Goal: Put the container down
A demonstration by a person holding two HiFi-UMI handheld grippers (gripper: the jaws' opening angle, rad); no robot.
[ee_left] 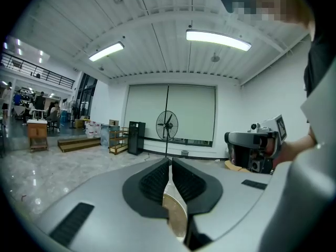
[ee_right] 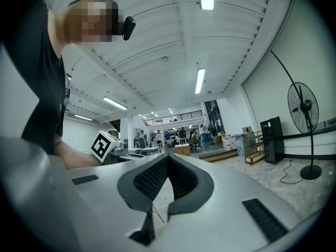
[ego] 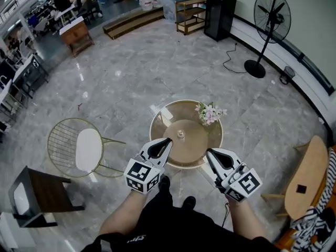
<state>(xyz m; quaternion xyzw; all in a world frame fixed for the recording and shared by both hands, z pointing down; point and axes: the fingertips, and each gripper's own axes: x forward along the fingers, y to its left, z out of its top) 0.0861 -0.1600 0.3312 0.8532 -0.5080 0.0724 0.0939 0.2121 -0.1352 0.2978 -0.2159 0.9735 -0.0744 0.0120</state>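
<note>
A small pale container (ego: 180, 134) stands at the middle of a round gold table (ego: 168, 121), with a bunch of pale flowers (ego: 210, 112) at the table's far right. My left gripper (ego: 167, 140) hovers over the table's near left rim, shut and empty. My right gripper (ego: 208, 151) hangs at the near right rim, also shut with nothing in it. Neither touches the container. In the left gripper view the left gripper (ee_left: 170, 160) has its jaws together, and the gold table edge (ee_left: 176, 214) shows below them. In the right gripper view the right gripper (ee_right: 167, 157) has its jaws meeting at the tips.
A gold wire chair with a white seat (ego: 80, 148) stands left of the table, and a dark stool (ego: 39, 193) nearer left. A wooden chair (ego: 305, 176) is at the right. A standing fan (ego: 270, 20), a black cabinet (ego: 219, 12) and a shelf (ego: 190, 13) line the far wall.
</note>
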